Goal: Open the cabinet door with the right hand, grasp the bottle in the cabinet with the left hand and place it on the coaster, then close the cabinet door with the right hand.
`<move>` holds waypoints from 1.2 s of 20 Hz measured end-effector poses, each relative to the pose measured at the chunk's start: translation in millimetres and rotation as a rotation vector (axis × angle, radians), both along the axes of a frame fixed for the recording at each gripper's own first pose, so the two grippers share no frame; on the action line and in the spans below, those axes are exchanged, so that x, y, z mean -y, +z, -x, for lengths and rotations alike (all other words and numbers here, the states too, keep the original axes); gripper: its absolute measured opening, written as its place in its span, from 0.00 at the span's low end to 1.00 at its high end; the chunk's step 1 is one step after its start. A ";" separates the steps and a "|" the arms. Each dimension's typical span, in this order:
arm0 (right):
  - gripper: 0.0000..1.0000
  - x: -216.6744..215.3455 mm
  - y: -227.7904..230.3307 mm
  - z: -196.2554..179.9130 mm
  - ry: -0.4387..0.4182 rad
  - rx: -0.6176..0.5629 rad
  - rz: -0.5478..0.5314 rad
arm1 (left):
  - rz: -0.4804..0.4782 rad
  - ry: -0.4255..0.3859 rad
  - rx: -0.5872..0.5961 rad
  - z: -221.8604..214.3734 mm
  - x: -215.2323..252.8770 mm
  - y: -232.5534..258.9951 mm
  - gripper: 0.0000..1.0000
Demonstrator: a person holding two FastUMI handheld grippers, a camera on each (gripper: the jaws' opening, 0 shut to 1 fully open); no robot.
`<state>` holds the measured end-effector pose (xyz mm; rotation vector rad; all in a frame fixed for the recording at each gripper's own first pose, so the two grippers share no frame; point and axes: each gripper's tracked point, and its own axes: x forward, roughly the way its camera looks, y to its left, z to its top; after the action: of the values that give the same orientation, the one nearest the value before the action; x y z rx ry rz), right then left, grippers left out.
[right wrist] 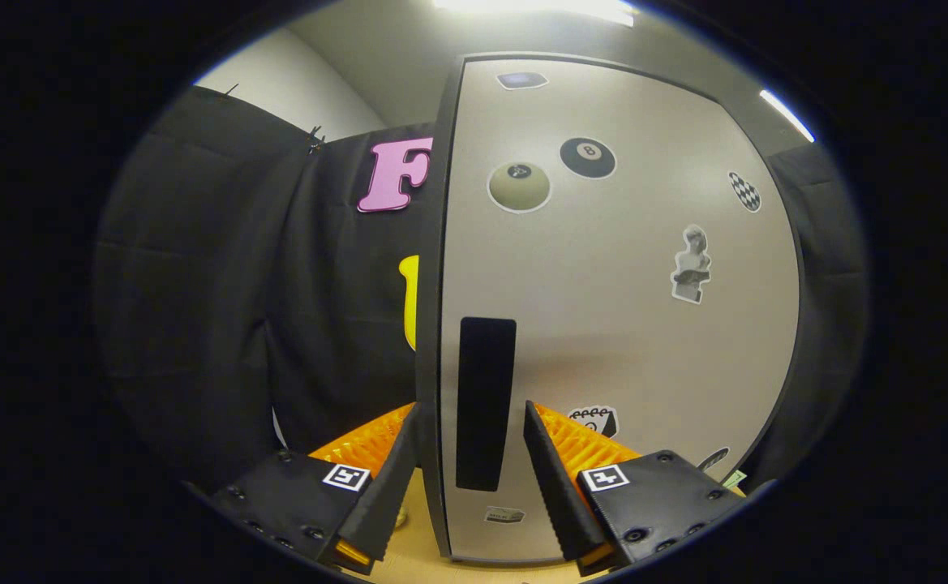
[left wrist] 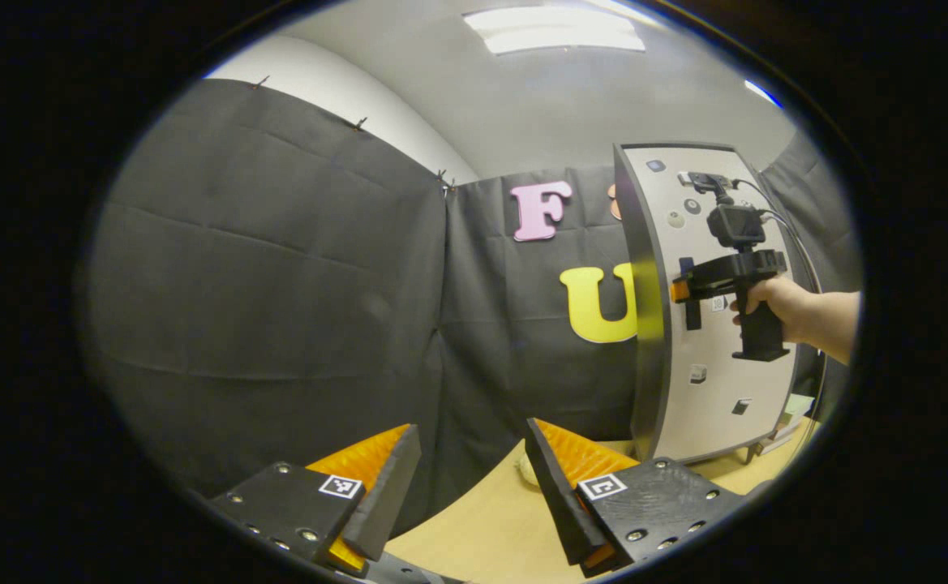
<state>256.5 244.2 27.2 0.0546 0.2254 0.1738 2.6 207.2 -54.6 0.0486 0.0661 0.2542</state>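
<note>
The cabinet (left wrist: 644, 324) stands on the wooden table (left wrist: 490, 519) at the right of the left gripper view, its beige stickered door (left wrist: 709, 389) looking closed. A hand holds my right gripper (left wrist: 688, 292) against that door at mid-height. In the right gripper view the door (right wrist: 619, 324) is very close. My right gripper (right wrist: 472, 414) is open, its fingers straddling the black vertical handle (right wrist: 486, 381) near the door's left edge, with a gap on each side. My left gripper (left wrist: 472, 430) hangs open over the table with nothing between its fingers.
A small pale thing (left wrist: 527, 469) lies on the table behind my left gripper's right finger, mostly hidden. Black cloth walls close the booth at the back and left. Some flat items (left wrist: 786, 426) lie on the table to the right of the cabinet.
</note>
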 end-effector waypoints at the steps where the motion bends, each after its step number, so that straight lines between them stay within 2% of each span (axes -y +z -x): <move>1: 0.74 0.7 -3.7 -3.3 -0.005 -0.016 -0.009 | 0.001 0.005 -0.002 1.1 -1.8 -2.3 0.79; 2: 0.67 0.6 -6.0 -5.7 -0.007 -0.028 -0.016 | 0.001 0.008 -0.003 2.3 -4.0 -2.0 0.81; 4: 0.64 2.1 -12.9 -11.0 -0.005 -0.066 -0.037 | -0.007 0.011 -0.003 2.0 -2.8 -2.7 0.81; 5: 0.42 0.7 -13.6 -10.3 -0.002 -0.079 -0.060 | -0.010 0.012 -0.003 2.5 -3.2 -2.6 0.81; 7: 0.37 0.3 -12.2 -10.2 0.003 -0.086 -0.052 | -0.010 0.013 -0.005 2.9 -3.9 -3.5 0.79; 9: 0.25 0.5 -13.0 -9.8 0.009 -0.075 -0.008 | -0.006 0.010 -0.005 3.9 -3.6 -2.6 0.79; 11: 0.20 0.9 -12.9 -6.3 0.010 -0.079 -0.002 | -0.014 0.006 0.000 3.4 -3.1 -1.6 0.81; 16: 0.20 5.2 -8.8 9.4 0.040 -0.072 -0.029 | -0.032 -0.035 0.024 1.4 0.9 1.4 0.79; 17: 0.20 5.5 -7.1 14.7 0.050 -0.067 -0.036 | -0.030 -0.049 0.026 2.3 2.2 3.1 0.81; 24: 0.20 17.9 0.1 47.0 0.110 -0.073 -0.063 | 0.003 -0.169 0.048 4.7 14.0 10.3 0.79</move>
<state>209.5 226.3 27.3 0.1110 0.2964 0.2887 -2.1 193.1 -44.3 0.0450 0.0145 0.0859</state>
